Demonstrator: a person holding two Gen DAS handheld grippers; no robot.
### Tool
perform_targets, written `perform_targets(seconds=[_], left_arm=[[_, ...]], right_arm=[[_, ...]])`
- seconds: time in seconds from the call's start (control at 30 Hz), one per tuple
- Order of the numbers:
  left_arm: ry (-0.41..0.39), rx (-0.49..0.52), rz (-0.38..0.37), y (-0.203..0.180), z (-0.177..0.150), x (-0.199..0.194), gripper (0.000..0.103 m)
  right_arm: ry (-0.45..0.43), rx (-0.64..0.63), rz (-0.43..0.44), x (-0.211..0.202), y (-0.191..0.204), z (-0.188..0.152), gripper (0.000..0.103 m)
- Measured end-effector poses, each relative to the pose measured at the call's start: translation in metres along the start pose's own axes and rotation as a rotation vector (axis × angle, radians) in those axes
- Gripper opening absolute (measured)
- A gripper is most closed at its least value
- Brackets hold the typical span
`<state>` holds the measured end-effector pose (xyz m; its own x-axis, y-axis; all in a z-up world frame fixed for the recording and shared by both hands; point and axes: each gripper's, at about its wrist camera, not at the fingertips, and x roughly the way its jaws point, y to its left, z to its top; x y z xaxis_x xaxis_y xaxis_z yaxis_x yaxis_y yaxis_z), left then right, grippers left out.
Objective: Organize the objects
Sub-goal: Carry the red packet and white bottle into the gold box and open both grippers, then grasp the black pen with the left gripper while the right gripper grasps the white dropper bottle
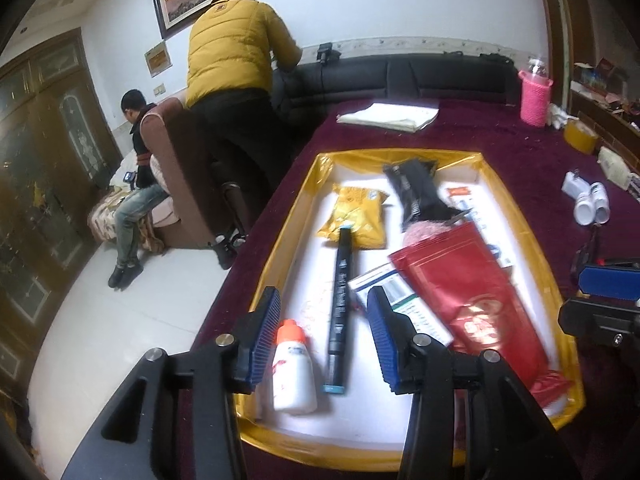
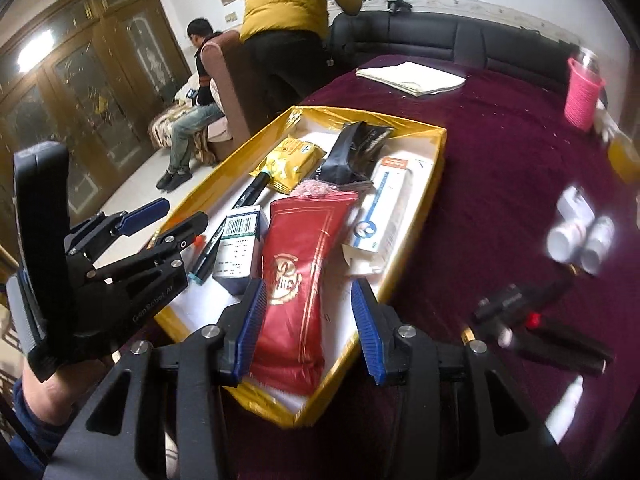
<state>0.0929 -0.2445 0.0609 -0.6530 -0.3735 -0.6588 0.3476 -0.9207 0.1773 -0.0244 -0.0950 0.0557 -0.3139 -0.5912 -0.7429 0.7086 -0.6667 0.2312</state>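
A yellow-rimmed tray (image 1: pixel 286 240) on the maroon cloth holds a red pouch (image 1: pixel 468 292), a yellow snack packet (image 1: pixel 354 216), a black pouch (image 1: pixel 412 188), a barcoded white box (image 1: pixel 396 292) and a long white carton (image 2: pixel 384 208). My left gripper (image 1: pixel 322 336) hangs open over the tray's near left end. A white bottle with an orange cap (image 1: pixel 292 368) and a black pen (image 1: pixel 340 300) lie below its gap, untouched. My right gripper (image 2: pixel 308 328) stands open above the red pouch (image 2: pixel 300 280), which rests in the tray. The left gripper (image 2: pixel 168 218) shows at left in the right wrist view.
Right of the tray lie small white bottles (image 1: pixel 588 204), a black torch-like tool (image 2: pixel 540 328), a tape roll (image 1: pixel 580 136) and a bottle in a pink knitted sleeve (image 1: pixel 534 98). Folded paper (image 1: pixel 388 116) sits at the far end. A person in a yellow jacket (image 1: pixel 236 40) stands beyond the table.
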Motion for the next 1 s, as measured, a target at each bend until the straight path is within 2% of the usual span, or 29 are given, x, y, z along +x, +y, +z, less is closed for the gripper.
perform_targets(seconds=[0.17, 0.2, 0.27, 0.43, 0.63, 0.8, 0.9, 1.0], left_arm=[[-0.026, 0.035, -0.035, -0.015, 0.004, -0.023, 0.04], [-0.036, 0.042, -0.037, -0.018, 0.005, -0.028, 0.042], [-0.055, 0.051, -0.034, -0.022, 0.005, -0.037, 0.054], [-0.066, 0.079, -0.077, -0.037, 0.006, -0.046, 0.054], [-0.054, 0.164, -0.189, -0.082, 0.011, -0.048, 0.054], [-0.032, 0.275, -0.294, -0.134, 0.021, -0.043, 0.054], [0.022, 0.337, -0.343, -0.167, 0.029, -0.027, 0.054], [0.09, 0.344, -0.388, -0.187, 0.036, -0.005, 0.053]], right_arm=[[-0.044, 0.023, 0.002, -0.03, -0.005, -0.007, 0.042], [-0.054, 0.023, 0.004, -0.036, -0.004, -0.009, 0.042], [-0.079, 0.019, 0.006, -0.049, -0.005, -0.013, 0.044], [-0.109, 0.042, 0.023, -0.069, -0.017, -0.024, 0.045], [-0.177, 0.208, -0.023, -0.103, -0.084, -0.043, 0.045], [-0.237, 0.32, -0.088, -0.129, -0.145, -0.061, 0.045], [-0.24, 0.374, -0.099, -0.132, -0.174, -0.068, 0.045], [-0.231, 0.424, -0.102, -0.128, -0.201, -0.076, 0.045]])
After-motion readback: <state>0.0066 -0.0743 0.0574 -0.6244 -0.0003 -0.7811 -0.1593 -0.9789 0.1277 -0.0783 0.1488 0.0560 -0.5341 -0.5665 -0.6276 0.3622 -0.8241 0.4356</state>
